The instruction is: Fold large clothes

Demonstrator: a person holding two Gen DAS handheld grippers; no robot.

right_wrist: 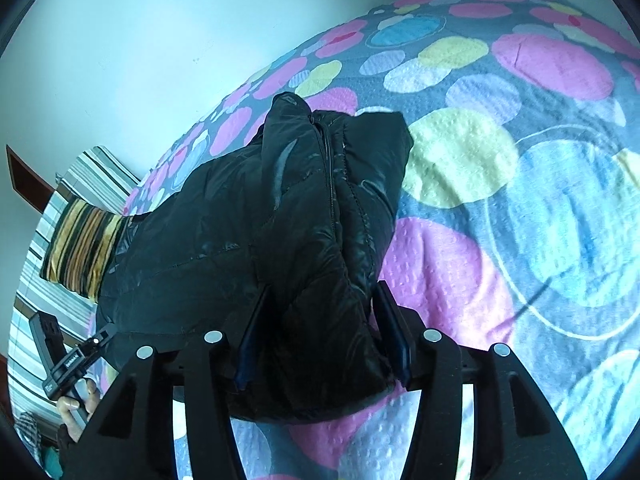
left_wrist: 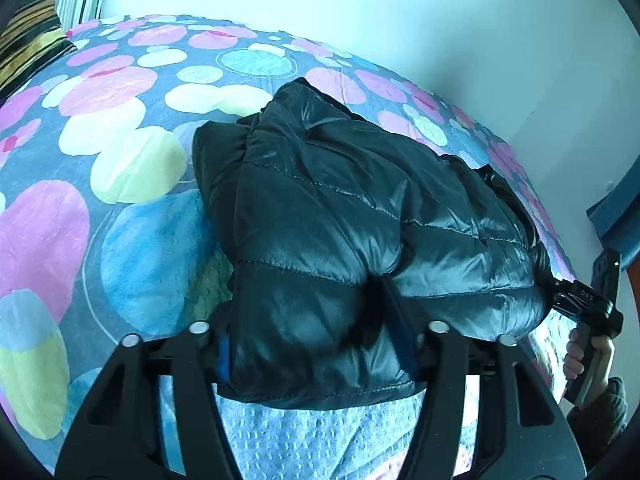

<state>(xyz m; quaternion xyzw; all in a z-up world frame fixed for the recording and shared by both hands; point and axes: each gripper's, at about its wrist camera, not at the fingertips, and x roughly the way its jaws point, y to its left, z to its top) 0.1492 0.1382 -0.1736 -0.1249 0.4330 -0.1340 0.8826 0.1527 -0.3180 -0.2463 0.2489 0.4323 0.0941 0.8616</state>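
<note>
A black quilted puffer jacket (left_wrist: 340, 216) is lying folded into a thick bundle on a bed, on top of a bedspread (left_wrist: 120, 208) printed with big pink, yellow and blue circles on grey. In the right wrist view the jacket's zipper is running up the top fold.

The left claw (left_wrist: 316, 344) is sitting at the near edge of the bundle, its two blue-lined fingers (left_wrist: 224, 356) straddling a puffy corner of the jacket. The jaws are standing apart, and the fabric is bulging between them; whether the pads are still pressing on it is hard to tell, but the grip is looking released.

The right claw (right_wrist: 324, 340) is straddling another near corner of the jacket in the same way. Its fingers (right_wrist: 250, 344) are standing spread on either side of the fold, with a little gap showing along the right-hand pad, so it is looking released too.

Each camera is catching the other claw at the edge of its view, with a person's hand (left_wrist: 580, 356) wrapping around its handle.

Beyond the jacket, a striped pillow (right_wrist: 80, 248) is resting at the head of the bed, and a pale wall (left_wrist: 360, 8) is rising behind.
</note>
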